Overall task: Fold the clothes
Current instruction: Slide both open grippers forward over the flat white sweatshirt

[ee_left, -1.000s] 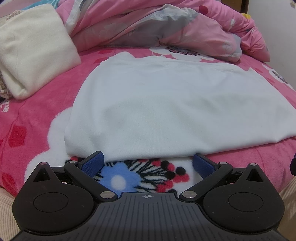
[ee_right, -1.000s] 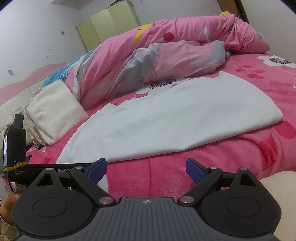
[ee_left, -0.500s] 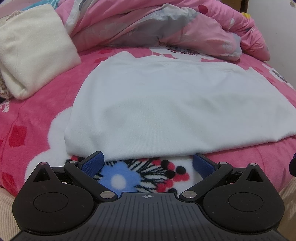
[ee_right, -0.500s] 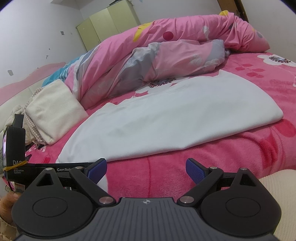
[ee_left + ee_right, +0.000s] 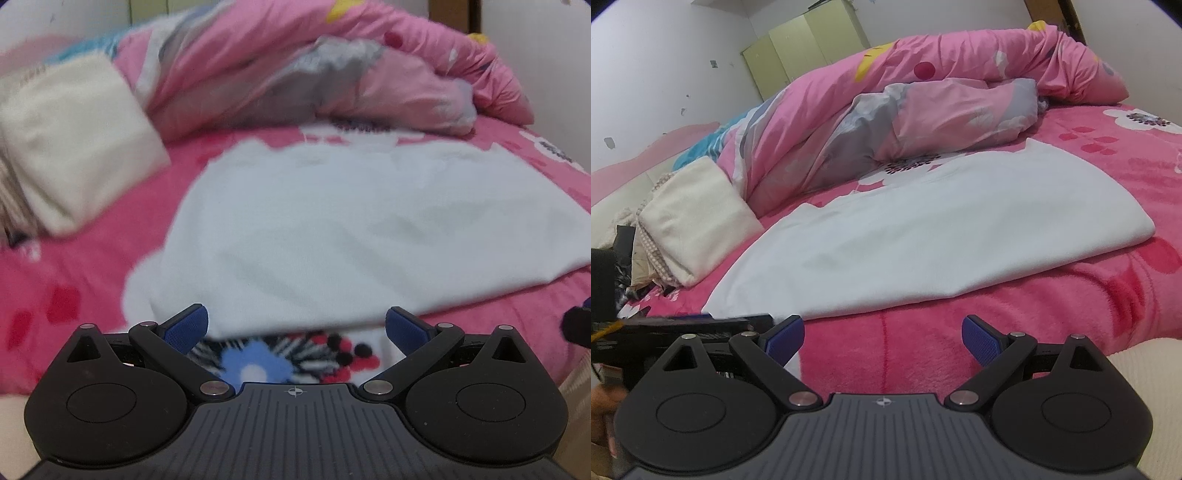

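Evidently the fold was between steps: the white garment (image 5: 923, 236) lay flat on the pink bed blanket (image 5: 1015, 306), untouched. Left gripper (image 5: 295, 326) and right gripper (image 5: 882, 332) both had jaws spread wide, empty, short of its near hem. Next, each should pinch that hem. Only the right view showed a wardrobe (image 5: 805, 55).

Pink floral blanket (image 5: 997, 325) across the lower frame, crumpled pink and grey duvet (image 5: 923, 110) upper centre, cream pillow (image 5: 690, 221) at left, pale green wardrobe (image 5: 809, 55) top centre, white wall (image 5: 665, 74) upper left, dark clutter at far left edge.
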Motion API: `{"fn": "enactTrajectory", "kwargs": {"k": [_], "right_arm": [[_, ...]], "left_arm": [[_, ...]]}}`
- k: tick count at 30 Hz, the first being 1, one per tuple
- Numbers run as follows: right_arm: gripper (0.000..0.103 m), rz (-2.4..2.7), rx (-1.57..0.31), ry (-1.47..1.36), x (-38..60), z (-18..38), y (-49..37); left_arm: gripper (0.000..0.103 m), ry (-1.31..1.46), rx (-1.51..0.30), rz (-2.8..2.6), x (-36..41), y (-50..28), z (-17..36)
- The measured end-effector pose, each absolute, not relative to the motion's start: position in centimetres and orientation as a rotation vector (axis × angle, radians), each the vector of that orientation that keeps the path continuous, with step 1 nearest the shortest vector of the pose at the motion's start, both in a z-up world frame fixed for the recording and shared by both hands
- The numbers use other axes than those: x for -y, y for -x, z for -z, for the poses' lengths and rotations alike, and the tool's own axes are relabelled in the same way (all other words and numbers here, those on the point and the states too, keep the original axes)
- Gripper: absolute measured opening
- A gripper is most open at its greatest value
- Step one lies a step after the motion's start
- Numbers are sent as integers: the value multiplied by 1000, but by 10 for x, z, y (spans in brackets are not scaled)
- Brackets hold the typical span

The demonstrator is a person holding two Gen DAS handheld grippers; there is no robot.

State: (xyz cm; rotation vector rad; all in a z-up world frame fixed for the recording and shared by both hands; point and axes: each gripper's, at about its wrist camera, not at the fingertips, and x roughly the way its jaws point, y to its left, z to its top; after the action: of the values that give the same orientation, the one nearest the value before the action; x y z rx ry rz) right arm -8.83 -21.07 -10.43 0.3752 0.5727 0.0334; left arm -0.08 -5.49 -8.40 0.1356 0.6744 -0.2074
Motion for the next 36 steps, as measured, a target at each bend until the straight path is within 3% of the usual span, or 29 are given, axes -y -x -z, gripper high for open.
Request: {"fn": "enactTrajectory", "kwargs": {"k": [6, 16, 29, 36], "right_arm": [[95, -1, -556, -324, 213, 101, 77], [95, 50, -484, -213, 221, 88, 14], [95, 89, -519, -38, 213, 119, -27], [100, 99, -516, 40, 202, 126, -24]], "left_arm": [[103, -106, -631, 232, 51, -15, 66], [103, -99, -731, 162, 57, -61, 85], [103, -80, -785, 141, 57, -68, 95], [103, -75, -792, 137, 57, -70, 95]]}}
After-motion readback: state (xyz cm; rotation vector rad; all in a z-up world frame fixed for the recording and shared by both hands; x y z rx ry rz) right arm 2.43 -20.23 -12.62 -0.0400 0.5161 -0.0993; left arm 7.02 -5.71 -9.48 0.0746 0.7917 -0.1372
